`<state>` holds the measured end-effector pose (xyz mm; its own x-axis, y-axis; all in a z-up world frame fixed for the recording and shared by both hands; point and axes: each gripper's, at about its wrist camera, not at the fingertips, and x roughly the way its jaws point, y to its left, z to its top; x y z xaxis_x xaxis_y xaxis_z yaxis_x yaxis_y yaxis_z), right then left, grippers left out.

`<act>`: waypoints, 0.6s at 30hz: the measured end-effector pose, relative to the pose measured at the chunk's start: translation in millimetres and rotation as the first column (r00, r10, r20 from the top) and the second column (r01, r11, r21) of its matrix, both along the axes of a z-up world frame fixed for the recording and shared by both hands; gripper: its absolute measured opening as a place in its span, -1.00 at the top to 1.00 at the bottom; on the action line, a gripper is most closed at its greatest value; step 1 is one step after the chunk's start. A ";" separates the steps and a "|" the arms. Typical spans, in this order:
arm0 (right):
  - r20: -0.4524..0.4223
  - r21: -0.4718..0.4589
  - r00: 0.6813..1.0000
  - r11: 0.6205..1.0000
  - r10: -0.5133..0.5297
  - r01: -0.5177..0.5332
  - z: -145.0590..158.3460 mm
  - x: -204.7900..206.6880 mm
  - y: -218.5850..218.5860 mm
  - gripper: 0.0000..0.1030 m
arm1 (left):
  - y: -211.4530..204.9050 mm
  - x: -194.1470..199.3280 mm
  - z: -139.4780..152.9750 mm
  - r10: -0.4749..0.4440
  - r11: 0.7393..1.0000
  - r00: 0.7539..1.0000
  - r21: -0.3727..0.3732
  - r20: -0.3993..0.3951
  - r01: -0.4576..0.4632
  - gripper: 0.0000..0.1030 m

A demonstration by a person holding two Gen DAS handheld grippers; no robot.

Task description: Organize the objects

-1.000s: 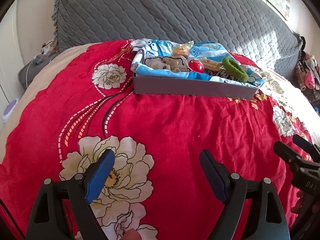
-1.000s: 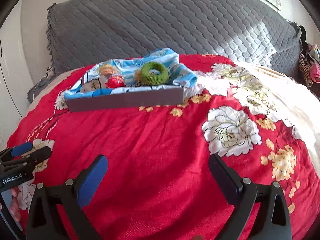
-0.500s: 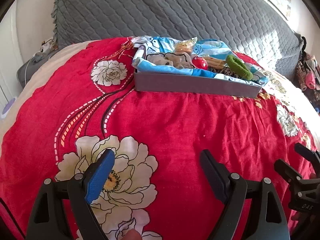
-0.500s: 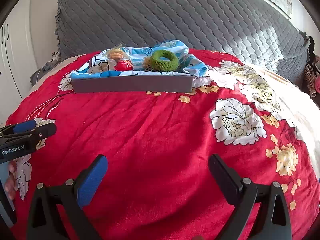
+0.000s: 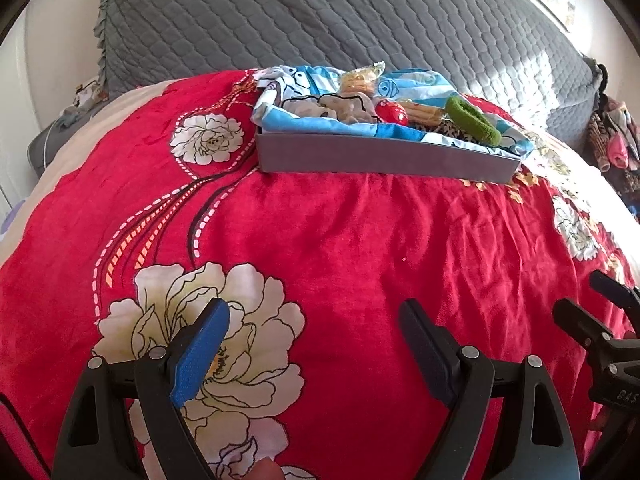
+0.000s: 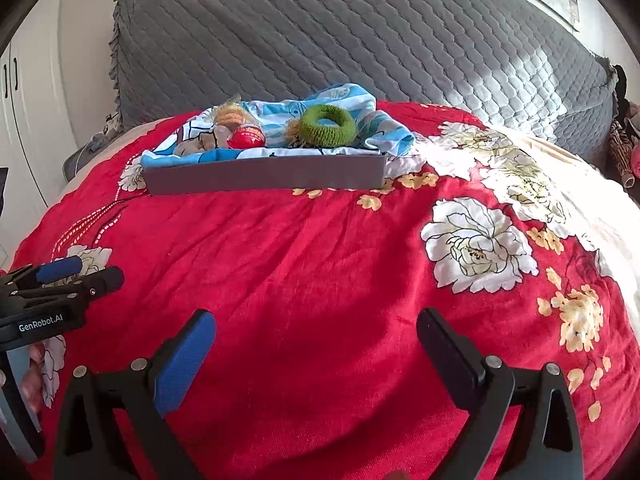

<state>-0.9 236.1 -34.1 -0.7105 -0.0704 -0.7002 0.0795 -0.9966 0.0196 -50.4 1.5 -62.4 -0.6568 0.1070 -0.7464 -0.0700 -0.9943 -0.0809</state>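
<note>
A flat grey tray (image 5: 384,158) (image 6: 264,176) lies far off on the red flowered bedspread, lined with a blue and white cloth (image 5: 316,126) (image 6: 380,128). In it sit a green ring-shaped scrunchie (image 5: 474,120) (image 6: 328,126), a red ball (image 5: 392,113) (image 6: 246,137), a wrapped yellowish snack (image 5: 358,78) (image 6: 232,114) and a beige soft item (image 5: 340,106). My left gripper (image 5: 314,318) hangs open over a white flower print, nothing between its fingers. My right gripper (image 6: 316,328) is open too, well short of the tray. Each gripper shows at the edge of the other's view.
A grey quilted headboard cushion (image 6: 320,32) rises behind the tray. The red bedspread (image 5: 340,240) spreads wide between grippers and tray. Clothes and bags (image 5: 616,144) pile at the far right. A white cupboard (image 6: 16,120) stands at the left.
Both views have shifted slightly, with the tray a little higher and more level in the right wrist view. Both grippers stay open and empty.
</note>
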 end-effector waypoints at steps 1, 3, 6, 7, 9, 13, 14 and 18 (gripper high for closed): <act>-0.002 -0.003 1.000 1.000 -0.001 0.001 -0.4 -0.5 0.5 -0.97 | 0.4 -0.1 -0.3 0.000 1.000 1.000 -0.001 0.000 0.000 -0.70; 0.002 -0.007 1.000 1.000 -0.007 0.007 -2.1 -1.7 1.6 -0.97 | 0.5 -0.4 -0.7 0.000 1.000 1.000 0.001 0.001 0.000 -0.70; 0.030 -0.013 0.999 1.000 -0.014 0.015 -7.2 -3.5 3.0 -0.97 | 0.2 -0.5 -2.0 0.001 1.000 1.000 0.002 0.003 -0.001 -0.70; 0.035 -0.012 0.999 1.000 -0.016 0.016 -8.4 -3.6 3.1 -0.97 | 0.1 -1.0 -2.8 0.000 1.000 1.000 0.004 0.006 0.000 -0.70; 0.039 -0.014 0.999 1.000 -0.016 0.017 -9.5 -3.3 3.3 -0.97 | -0.1 -1.3 -4.3 -0.002 1.000 1.000 0.005 0.008 0.002 -0.70; 0.032 -0.005 0.999 1.000 -0.007 0.007 -9.3 -1.6 1.2 -0.97 | 0.0 -2.8 -5.8 -0.002 1.000 1.000 0.009 0.008 0.002 -0.70; 0.035 -0.006 0.999 1.000 -0.004 0.004 -10.1 -1.3 0.4 -0.97 | -1.2 -3.0 -7.0 0.002 1.000 1.000 0.017 0.011 -0.002 -0.70; 0.052 -0.003 0.999 1.000 0.005 -0.004 -14.2 -0.8 -0.6 -0.97 | -3.3 -3.7 -11.3 0.012 1.000 1.000 0.023 0.017 -0.013 -0.70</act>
